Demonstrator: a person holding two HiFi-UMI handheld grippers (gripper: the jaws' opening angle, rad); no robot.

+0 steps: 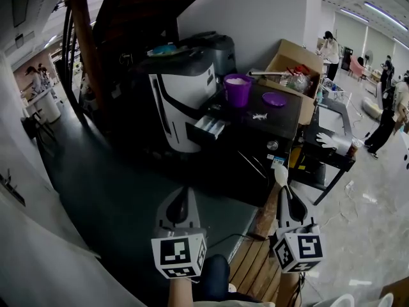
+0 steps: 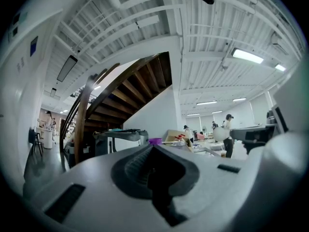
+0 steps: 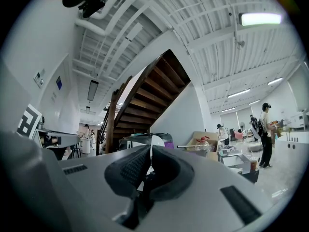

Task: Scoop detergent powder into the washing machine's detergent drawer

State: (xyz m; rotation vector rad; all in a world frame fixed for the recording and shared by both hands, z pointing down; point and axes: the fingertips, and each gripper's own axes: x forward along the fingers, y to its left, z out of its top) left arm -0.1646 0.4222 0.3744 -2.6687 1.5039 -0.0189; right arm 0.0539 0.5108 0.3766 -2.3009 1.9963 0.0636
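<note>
The white-and-black washing machine (image 1: 182,98) stands on a dark bench, its detergent drawer (image 1: 208,126) pulled out to the right. Just behind the drawer is a purple cup (image 1: 238,88) of white powder, with a purple lid (image 1: 274,99) beside it. My right gripper (image 1: 285,198) is low and near, well short of the bench, shut on the handle of a white spoon (image 1: 280,174) that points up and forward. In the right gripper view the thin handle (image 3: 150,154) shows between the pads. My left gripper (image 1: 182,198) hangs level with it, shut and holding nothing.
An open cardboard box (image 1: 295,62) of clutter sits at the bench's back right. A small white scrap (image 1: 259,116) lies on the dark top. A low black table (image 1: 332,149) stands to the right. A wooden stair rises behind. People (image 1: 390,107) stand far right.
</note>
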